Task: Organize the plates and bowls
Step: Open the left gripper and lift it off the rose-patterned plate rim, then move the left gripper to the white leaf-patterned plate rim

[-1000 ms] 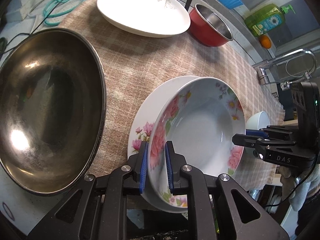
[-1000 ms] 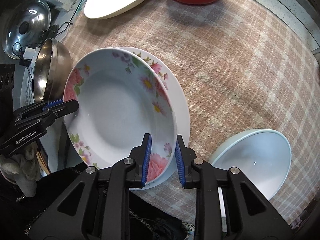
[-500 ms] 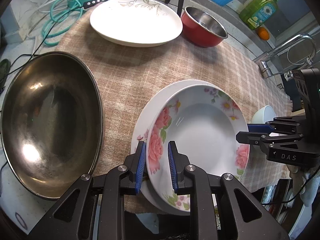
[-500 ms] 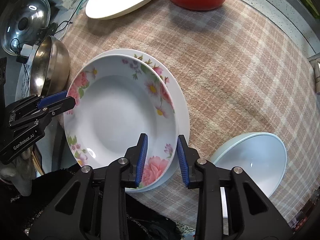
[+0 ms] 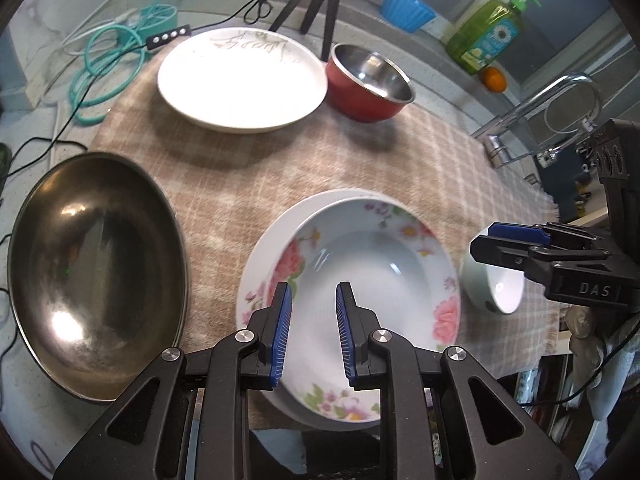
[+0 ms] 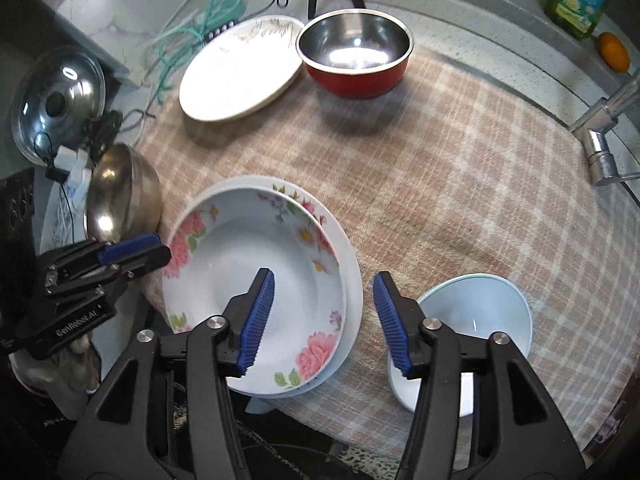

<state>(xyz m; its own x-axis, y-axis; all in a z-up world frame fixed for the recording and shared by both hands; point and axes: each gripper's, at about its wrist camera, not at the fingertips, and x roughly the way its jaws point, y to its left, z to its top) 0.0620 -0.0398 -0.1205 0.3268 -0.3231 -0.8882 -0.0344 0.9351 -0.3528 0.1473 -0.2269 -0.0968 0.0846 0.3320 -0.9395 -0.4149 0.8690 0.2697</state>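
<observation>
The left gripper (image 5: 311,334) stands slightly parted with nothing between its pads, above the near rim of the floral bowl (image 5: 360,276). The right gripper (image 6: 322,320) is opening, its jaws wide and clear of that bowl's rim on the opposite side.

Status: the floral bowl now rests nested in the floral plate (image 5: 272,248) directly beyond both grippers; this stacking step appears complete. Remaining, by judgement: the pale blue bowl (image 6: 476,320) just right of the right gripper, the red bowl (image 6: 356,60) and white plate (image 6: 240,76) far ahead, and the steel basin (image 5: 92,272) left of the left gripper.

Change from earlier frames: both grippers clamped the bowl's rim and held it tilted; both have since released and risen.
</observation>
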